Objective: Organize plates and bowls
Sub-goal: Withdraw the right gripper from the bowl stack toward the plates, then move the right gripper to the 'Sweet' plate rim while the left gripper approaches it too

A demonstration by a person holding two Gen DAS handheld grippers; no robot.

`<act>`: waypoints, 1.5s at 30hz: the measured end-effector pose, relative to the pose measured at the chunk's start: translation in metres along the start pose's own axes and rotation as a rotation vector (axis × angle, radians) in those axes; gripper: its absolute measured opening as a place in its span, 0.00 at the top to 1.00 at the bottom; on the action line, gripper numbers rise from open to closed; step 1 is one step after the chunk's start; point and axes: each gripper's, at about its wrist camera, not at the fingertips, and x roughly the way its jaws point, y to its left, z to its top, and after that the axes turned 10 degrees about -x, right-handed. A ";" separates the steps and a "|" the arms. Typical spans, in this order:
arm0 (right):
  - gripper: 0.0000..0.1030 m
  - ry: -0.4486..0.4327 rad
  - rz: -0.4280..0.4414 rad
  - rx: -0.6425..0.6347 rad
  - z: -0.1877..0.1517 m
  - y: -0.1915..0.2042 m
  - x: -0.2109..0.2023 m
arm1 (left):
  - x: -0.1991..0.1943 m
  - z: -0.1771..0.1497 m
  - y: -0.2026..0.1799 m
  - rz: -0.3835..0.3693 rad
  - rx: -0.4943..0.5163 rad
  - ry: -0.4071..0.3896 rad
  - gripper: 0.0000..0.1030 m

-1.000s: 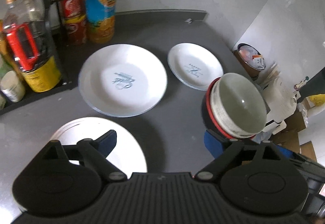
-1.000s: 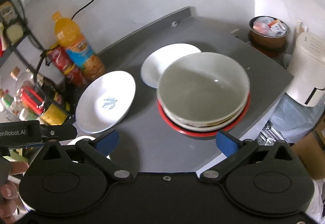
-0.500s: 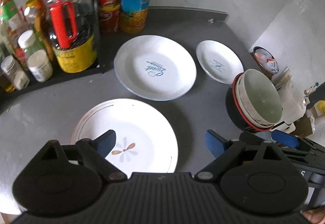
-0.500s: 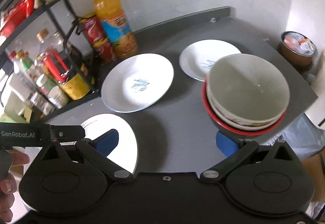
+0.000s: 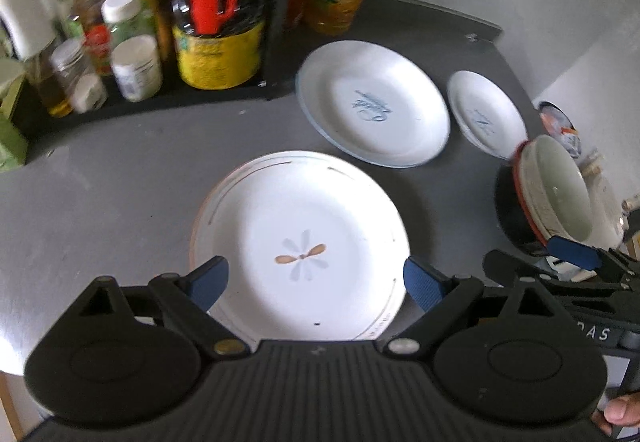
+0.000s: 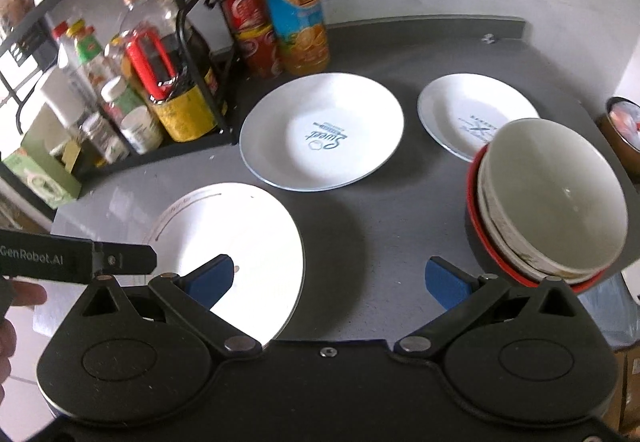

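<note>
Grey counter [image 6: 380, 209], white bowl [image 6: 556, 197] nested in red-rimmed bowl [image 6: 474, 201], plates empty

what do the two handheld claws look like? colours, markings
Both match: the left claw and right claw each have a matte black body with two round pivot housings, silver screws, angled black linkage arms and blue finger pads. The left body is ribbed on top. White "GenRobot.AI" lettering marks the left unit's side. No cables or sleeves are visible.

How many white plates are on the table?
3. The flower plate lies nearest the left tool, the big plate sits by the bottles, and the small plate is next to the stacked bowls.
</note>
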 end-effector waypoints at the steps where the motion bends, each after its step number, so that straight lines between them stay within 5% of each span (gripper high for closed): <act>1: 0.00 0.004 0.007 -0.008 0.001 0.000 0.002 | 0.001 0.000 0.002 0.008 -0.011 0.001 0.09; 15: 0.00 0.042 0.102 -0.182 0.037 -0.021 0.027 | 0.019 0.010 0.009 0.063 -0.205 0.031 0.09; 30: 0.01 0.052 0.204 -0.254 0.103 -0.071 0.067 | 0.048 0.044 -0.026 0.083 -0.375 -0.029 0.11; 39: 0.29 0.132 0.280 -0.165 0.135 -0.105 0.115 | 0.071 0.067 -0.028 0.076 -0.520 -0.064 0.23; 45: 0.39 0.184 0.313 -0.120 0.155 -0.125 0.151 | 0.095 0.081 -0.020 0.064 -0.645 -0.069 0.45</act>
